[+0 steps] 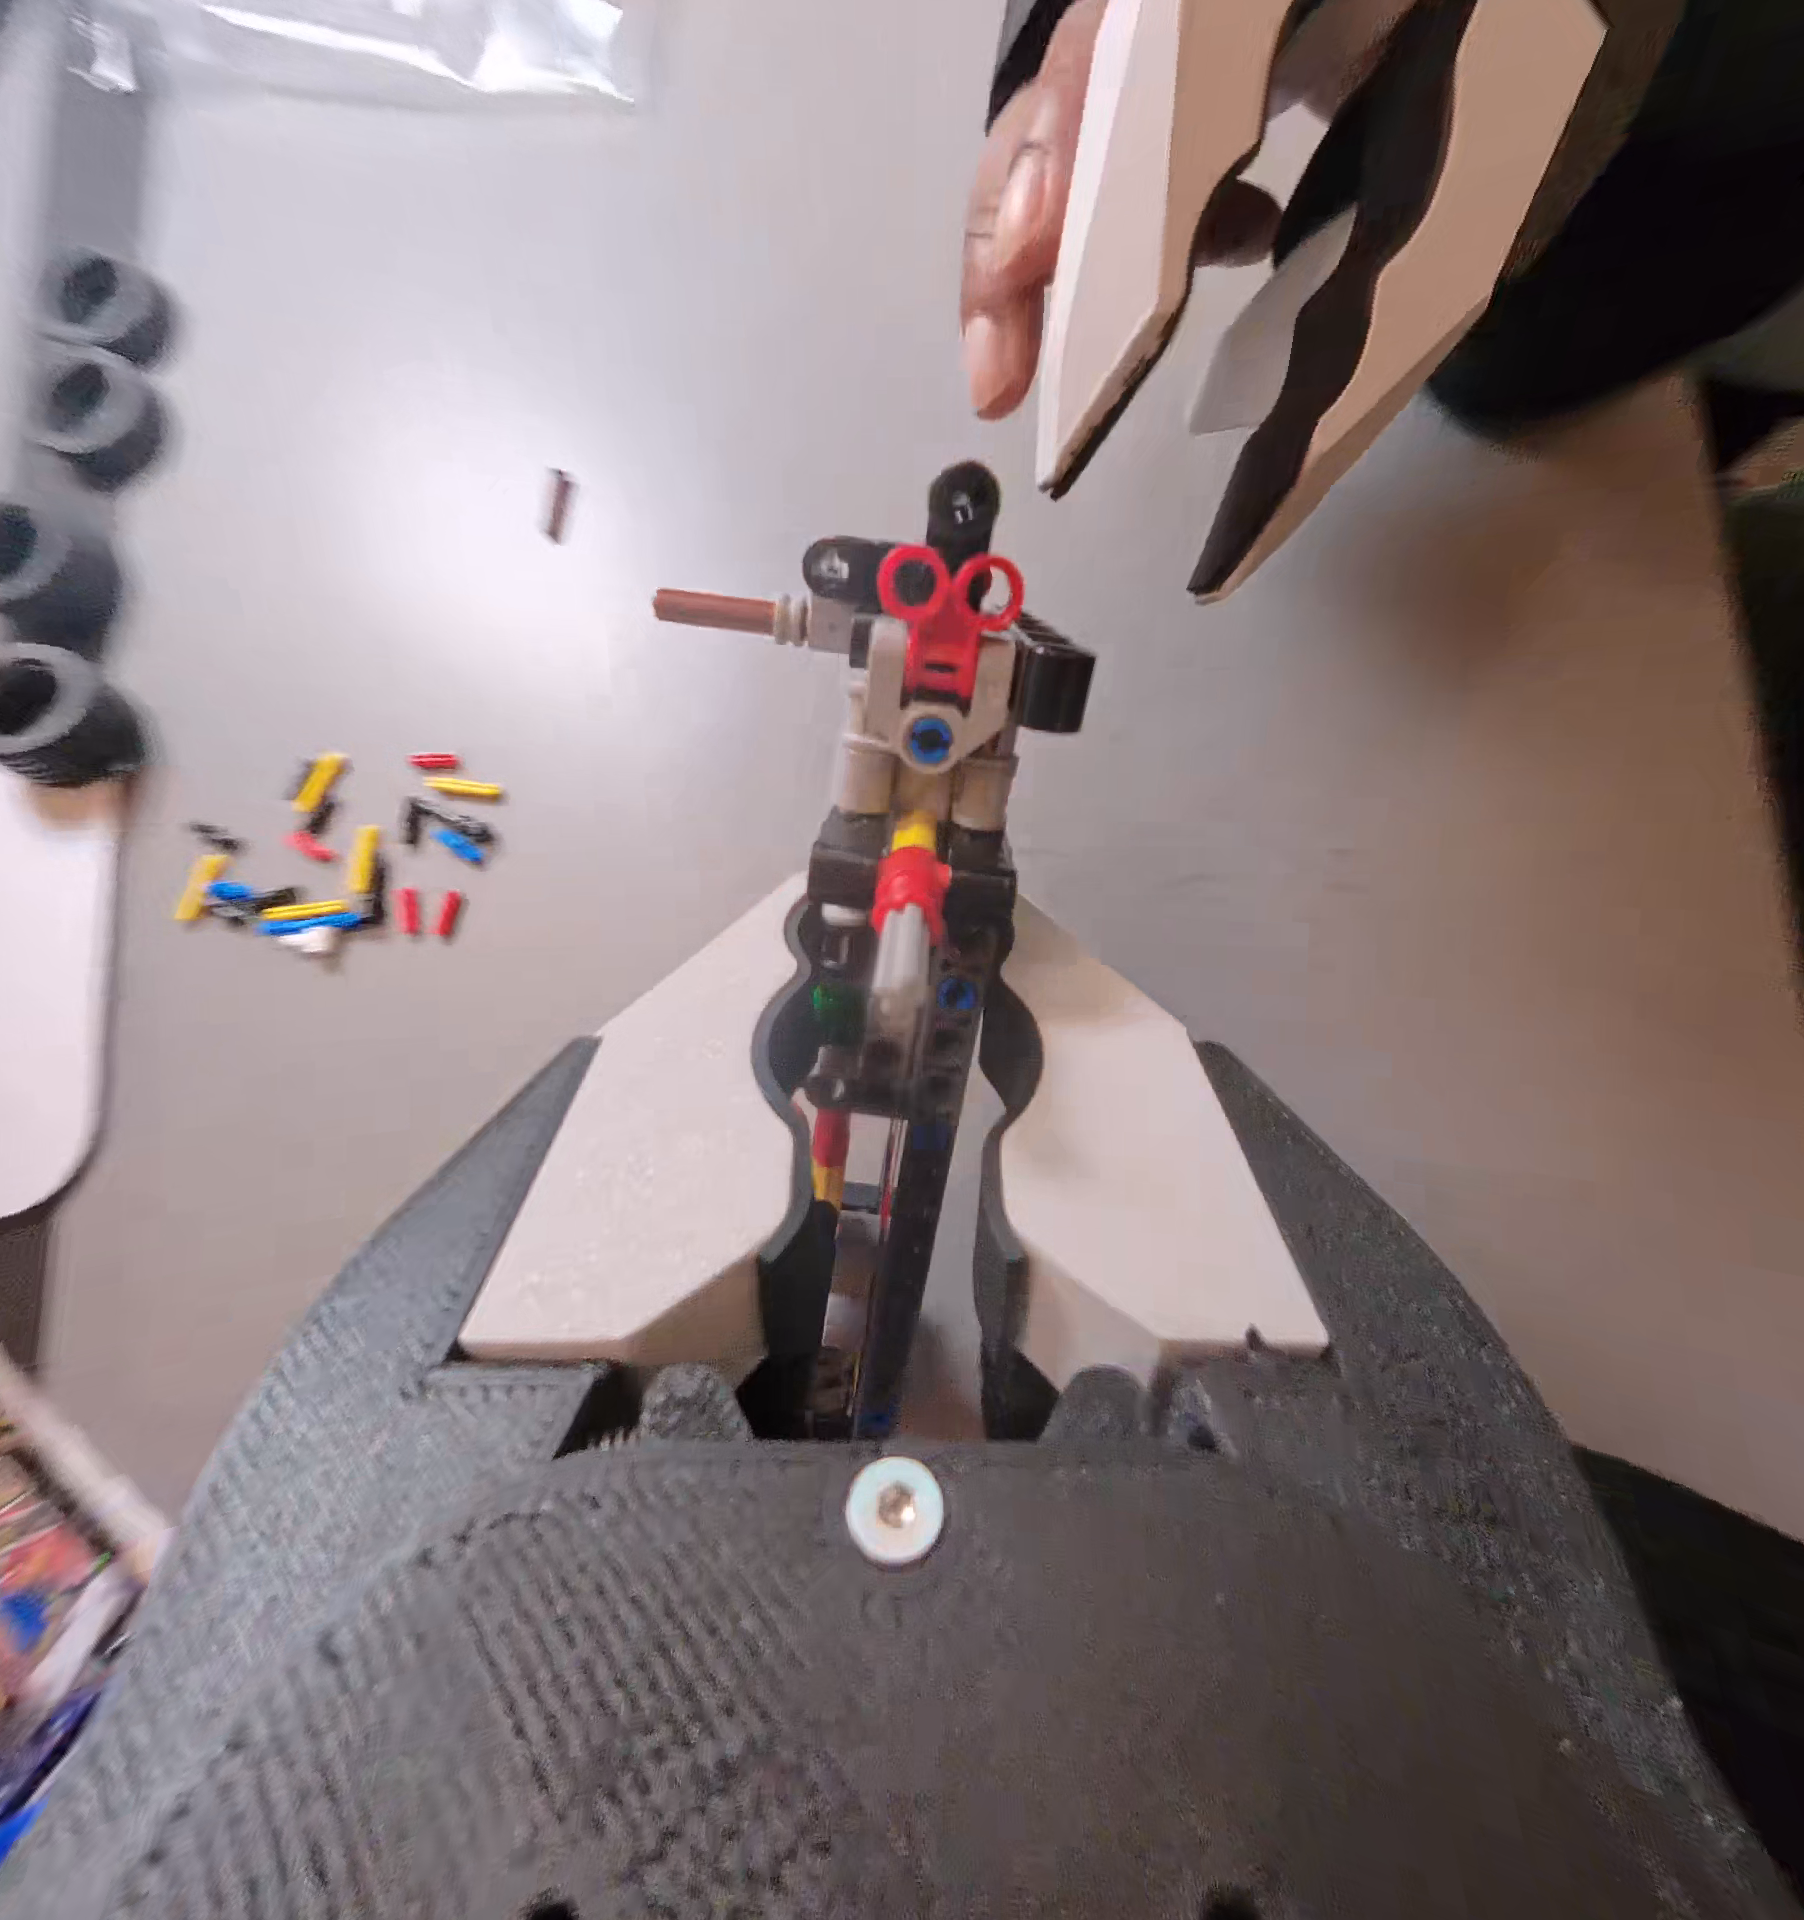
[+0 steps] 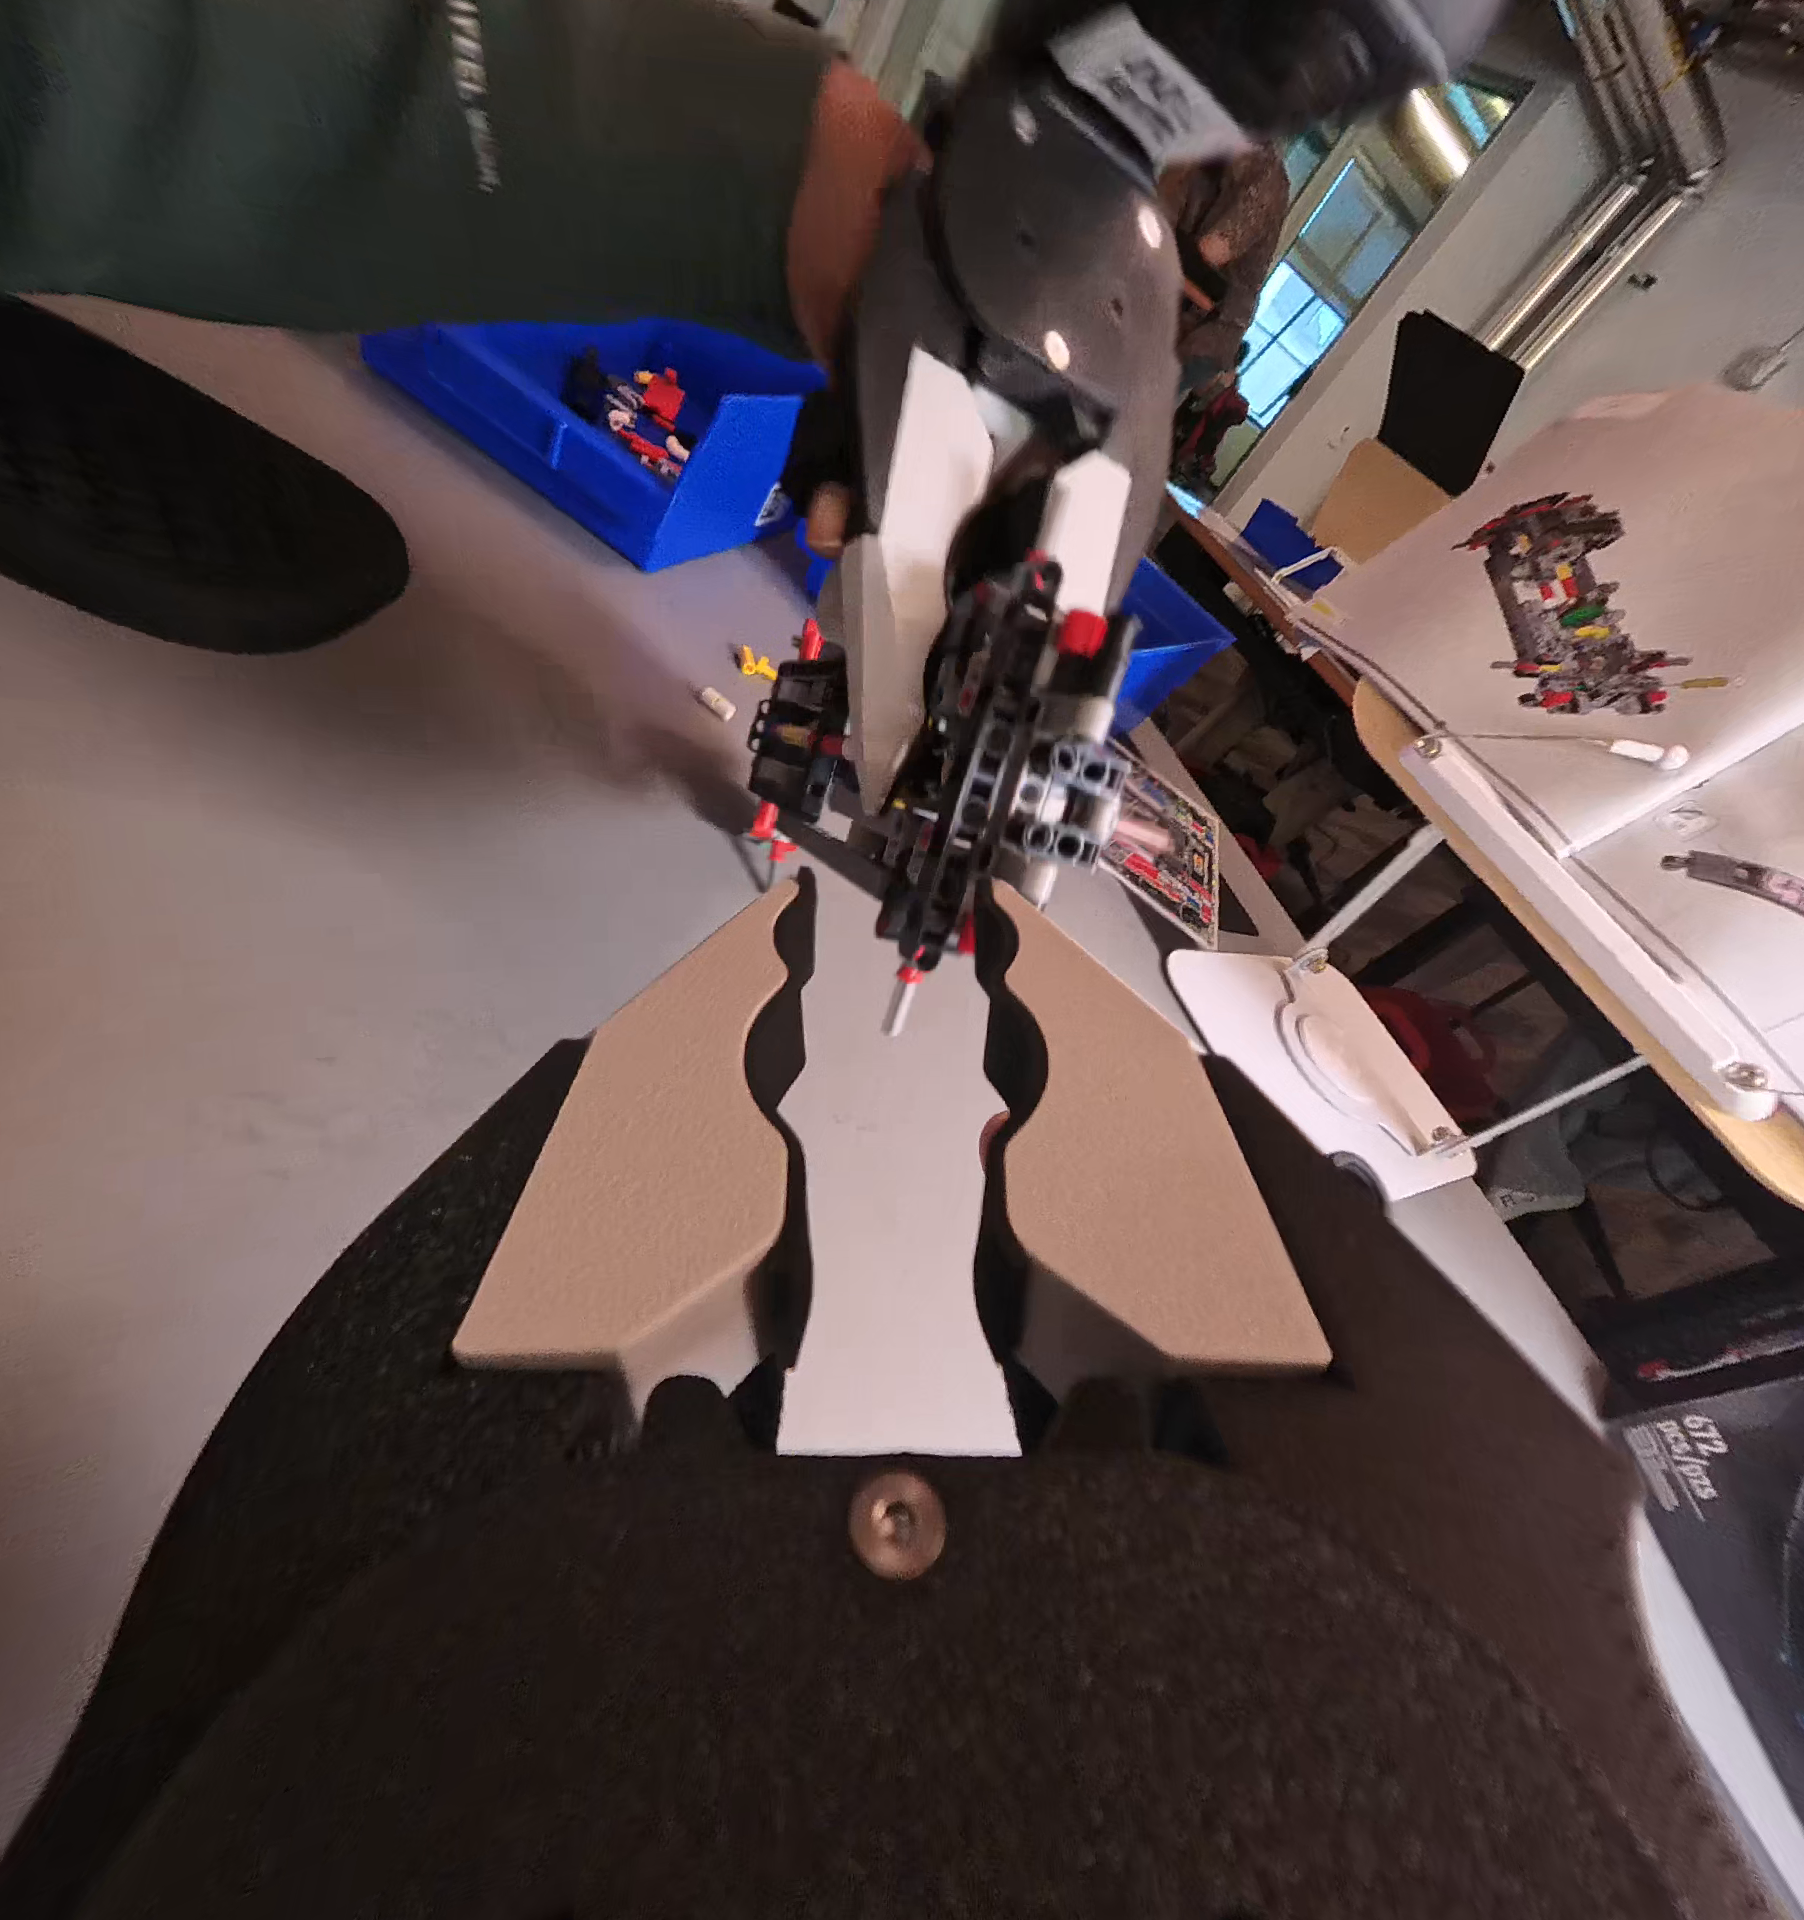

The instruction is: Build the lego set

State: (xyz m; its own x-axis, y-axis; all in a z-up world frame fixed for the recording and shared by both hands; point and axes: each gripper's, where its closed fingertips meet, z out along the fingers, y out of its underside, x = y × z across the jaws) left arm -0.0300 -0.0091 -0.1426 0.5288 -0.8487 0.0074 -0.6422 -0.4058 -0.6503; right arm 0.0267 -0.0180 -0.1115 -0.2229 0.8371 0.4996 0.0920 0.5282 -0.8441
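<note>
My left gripper (image 1: 913, 914) is shut on a Lego assembly (image 1: 924, 727) of black, grey and red beams, with a brown axle sticking out to the left. It holds the assembly up above the grey table. My right gripper (image 2: 893, 904) is open and empty, its fingertips just short of the assembly's (image 2: 991, 790) lower end, where a grey pin pokes out. In the left wrist view the right gripper (image 1: 1132, 540) hangs open just above and right of the assembly's top. In the right wrist view the left gripper (image 2: 965, 727) comes down from above.
Loose coloured pins (image 1: 337, 852), several black tyres (image 1: 46, 520) and a short brown piece (image 1: 560, 504) lie on the table. A second black sub-build (image 2: 799, 727), a blue bin of parts (image 2: 607, 436), a printed sheet (image 2: 1168, 852) and a white stand with pictured pages (image 2: 1552, 603) are nearby.
</note>
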